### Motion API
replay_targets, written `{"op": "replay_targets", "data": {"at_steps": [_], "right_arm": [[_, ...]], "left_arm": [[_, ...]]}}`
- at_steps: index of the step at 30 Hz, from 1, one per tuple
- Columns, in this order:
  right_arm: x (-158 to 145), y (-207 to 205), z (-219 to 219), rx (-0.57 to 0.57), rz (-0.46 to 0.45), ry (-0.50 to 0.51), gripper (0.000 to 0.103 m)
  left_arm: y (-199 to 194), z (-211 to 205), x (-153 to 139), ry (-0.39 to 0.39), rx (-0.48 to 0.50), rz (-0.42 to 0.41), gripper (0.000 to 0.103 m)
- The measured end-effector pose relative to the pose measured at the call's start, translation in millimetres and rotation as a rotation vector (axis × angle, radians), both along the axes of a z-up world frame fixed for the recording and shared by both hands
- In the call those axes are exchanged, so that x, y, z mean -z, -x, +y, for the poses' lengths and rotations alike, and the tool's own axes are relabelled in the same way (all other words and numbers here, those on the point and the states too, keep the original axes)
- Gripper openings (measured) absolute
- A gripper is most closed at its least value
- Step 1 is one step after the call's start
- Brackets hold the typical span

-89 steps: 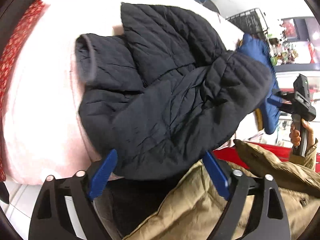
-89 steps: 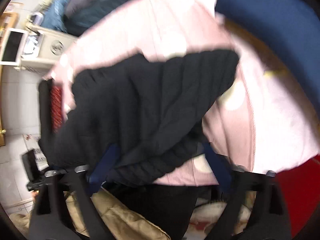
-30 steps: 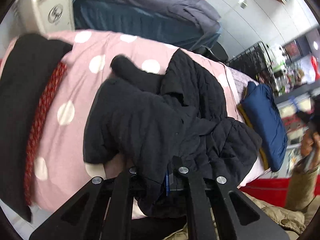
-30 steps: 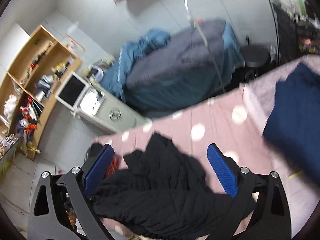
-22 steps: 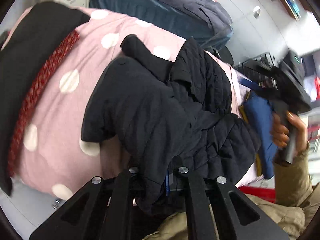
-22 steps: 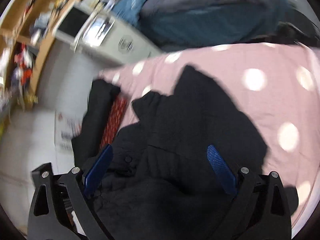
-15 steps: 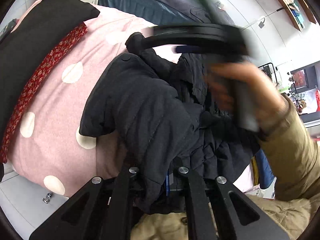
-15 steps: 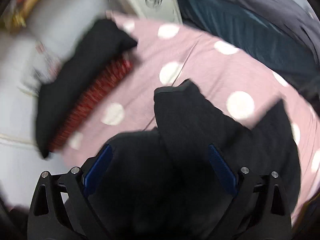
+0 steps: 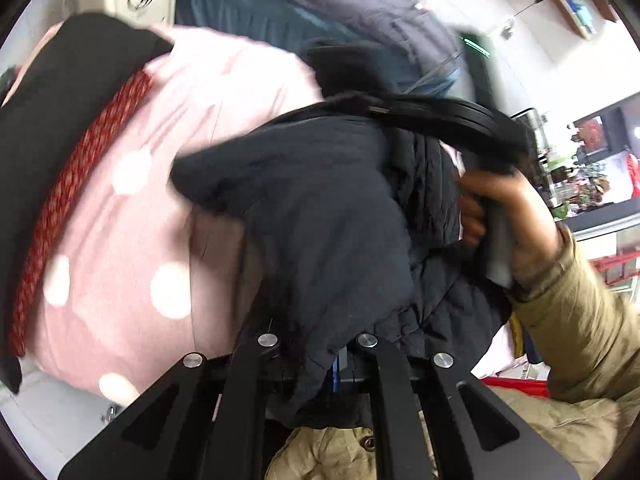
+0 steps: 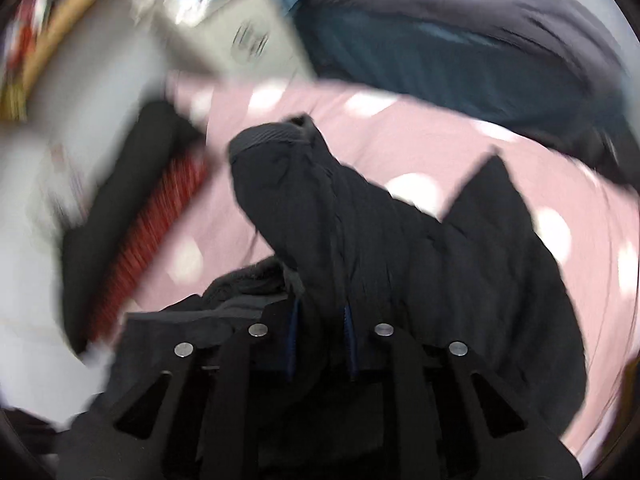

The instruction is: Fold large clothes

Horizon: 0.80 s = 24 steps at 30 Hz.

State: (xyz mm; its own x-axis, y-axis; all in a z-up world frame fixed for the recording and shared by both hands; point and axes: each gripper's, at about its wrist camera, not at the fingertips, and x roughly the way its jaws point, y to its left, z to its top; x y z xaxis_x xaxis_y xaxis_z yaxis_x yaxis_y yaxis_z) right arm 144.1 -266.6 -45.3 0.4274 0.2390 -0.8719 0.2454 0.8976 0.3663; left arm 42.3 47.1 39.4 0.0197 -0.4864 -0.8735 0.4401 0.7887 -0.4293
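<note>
Now, on the pink polka-dot bed (image 9: 132,216), a black quilted jacket (image 9: 320,216) is lying bunched, spreading ahead of and beneath both claws. Beyond it, to the far left of the left claw (image 9: 338,360), a dark folded garment with a red patterned band (image 9: 60,184) is sitting at the bed's edge. The left claw is clamping a thick gather of the jacket's near hem, its jaws together on the fabric. The right claw (image 10: 320,332) has just been closing, and its blue pads (image 10: 347,332) are now pinching a ridge of the same jacket, with a sleeve (image 10: 280,168) running straight ahead of it. The person's hand (image 9: 516,220), in an olive sleeve (image 9: 576,312), is gripping that tool up and to the right of the left claw. Judging by the crumpled pile, the step is spreading the jacket flat; doing it well is likely meaning both grips holding firm and pulling apart evenly so the quilting is smoothing before any fold.
</note>
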Motion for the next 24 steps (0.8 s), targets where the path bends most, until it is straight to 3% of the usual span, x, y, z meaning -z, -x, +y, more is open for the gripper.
{"op": "replay_targets", "data": {"at_steps": [4, 8, 10, 12, 14, 19, 24], "right_arm": [[-77.0, 85.1, -74.8, 0.191, -0.201, -0.061, 0.017], [-152.5, 176.7, -117.2, 0.339, -0.363, -0.091, 0.017], [-192.5, 216.7, -125.5, 0.38, -0.457, -0.074, 0.014], [-243.8, 267.6, -130.9, 0.427, -0.597, -0.023, 0.005], [-289.3, 316.3, -136.6, 0.463, -0.728, 0.025, 0.004], [-334.1, 399.4, -154.5, 0.579, -0.861, 0.014, 0.004], [-363.2, 452.4, -168.3, 0.659, -0.978, 0.114, 0.004]], "left_arm": [[-9.8, -15.4, -44.2, 0.108, 0.078, -0.067, 0.008], [-2.4, -47.1, -96.5, 0.182, 0.203, -0.161, 0.008], [3.9, -61.6, -129.6, 0.225, 0.272, -0.225, 0.008], [6.9, -69.3, -155.4, 0.239, 0.305, -0.291, 0.008], [6.0, -73.9, -175.2, 0.248, 0.318, -0.333, 0.008], [-5.6, -71.9, -204.8, 0.236, 0.317, -0.417, 0.008], [-48.9, -57.7, -203.7, 0.183, 0.24, -0.42, 0.008]]}}
